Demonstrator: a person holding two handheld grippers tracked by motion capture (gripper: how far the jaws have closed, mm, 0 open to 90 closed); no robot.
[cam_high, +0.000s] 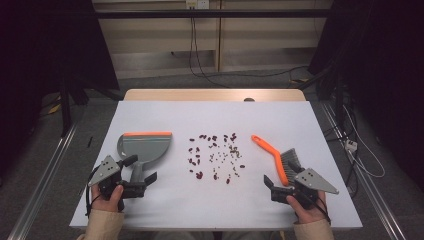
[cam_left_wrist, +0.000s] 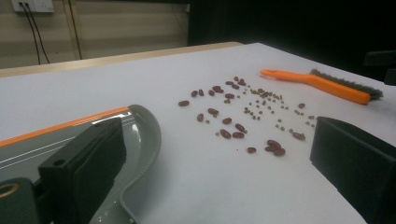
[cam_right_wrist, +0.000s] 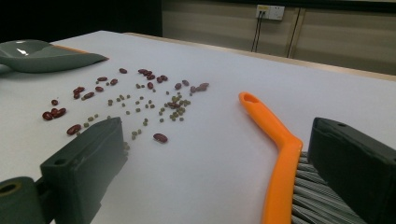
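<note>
A grey dustpan (cam_high: 145, 146) with an orange lip lies at the left of the white table (cam_high: 210, 205). Its handle runs back between the jaws of my open left gripper (cam_high: 141, 169), close to one jaw, with no pad pressing on it. Red beans and small green ones (cam_high: 215, 155) are scattered mid-table. An orange-handled brush (cam_high: 276, 159) with grey bristles lies to the right. My right gripper (cam_high: 281, 175) is open around its bristle end. In the left gripper view the dustpan (cam_left_wrist: 142, 135) sits by the left jaw. In the right gripper view the brush handle (cam_right_wrist: 280, 149) lies near the right jaw.
The beans (cam_left_wrist: 243, 116) spread between pan and brush (cam_left_wrist: 322, 84); from the right gripper view the beans (cam_right_wrist: 130, 98) lie ahead-left with the dustpan (cam_right_wrist: 42, 56) beyond. Cables (cam_high: 200, 55) hang on the wall past the table's far edge.
</note>
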